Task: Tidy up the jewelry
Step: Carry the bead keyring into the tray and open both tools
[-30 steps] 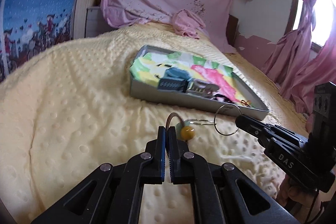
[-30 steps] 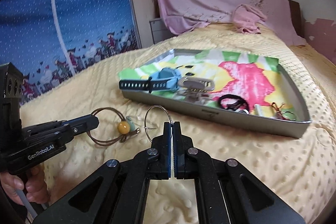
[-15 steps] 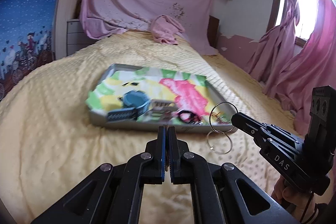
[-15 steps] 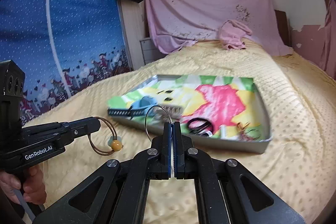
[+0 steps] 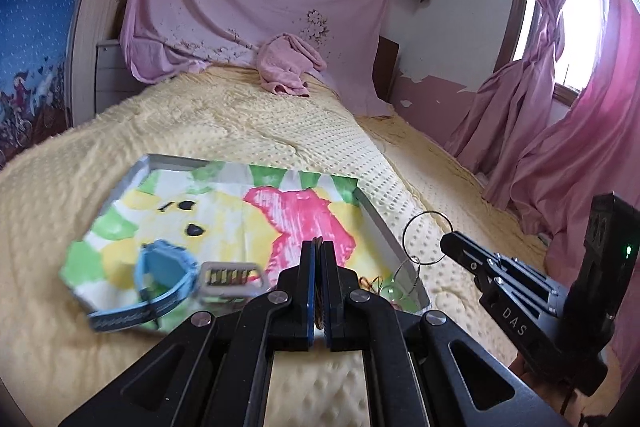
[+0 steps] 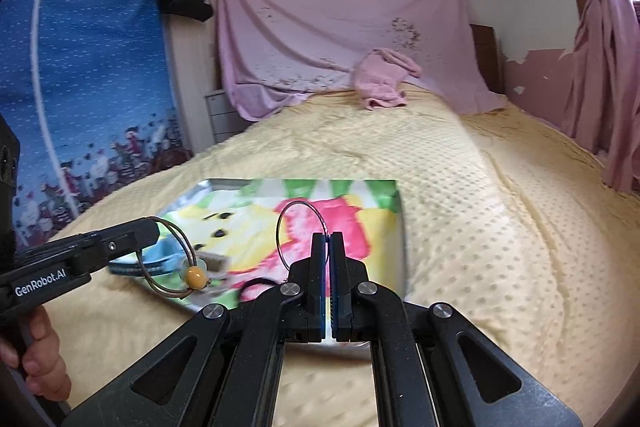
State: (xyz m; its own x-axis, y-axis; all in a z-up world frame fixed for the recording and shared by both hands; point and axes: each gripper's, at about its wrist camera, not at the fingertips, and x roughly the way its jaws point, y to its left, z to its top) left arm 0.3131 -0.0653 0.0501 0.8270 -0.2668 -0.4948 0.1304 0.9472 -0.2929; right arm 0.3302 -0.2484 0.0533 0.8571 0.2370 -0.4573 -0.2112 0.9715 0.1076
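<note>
— What's changed in the last second?

— You've lifted both pieces off the bed and swung them over the tray (image 5: 376, 223). Your left gripper (image 5: 317, 259) has its fingers pinched narrow on the brown cord bracelet (image 6: 172, 259), its amber bead (image 6: 195, 275) dangling. Your right gripper (image 6: 327, 251) is clamped tight on the wire hoop (image 6: 300, 235), which stands above the tray's pink patch.

— So what's left?

— Probably only the release: both hang in the air over the tray, near its right edge. The blue watch (image 5: 164, 279) and a silver clasp (image 5: 230, 279) already lie near the front edge.

— And the surroundings?

— A dimpled yellow bedspread (image 6: 460, 219) carries the tray mid-bed; it's soft, so set things down gently. Pink sheet (image 6: 340, 39) at the head, pink curtains (image 5: 560, 131) by the window.
</note>
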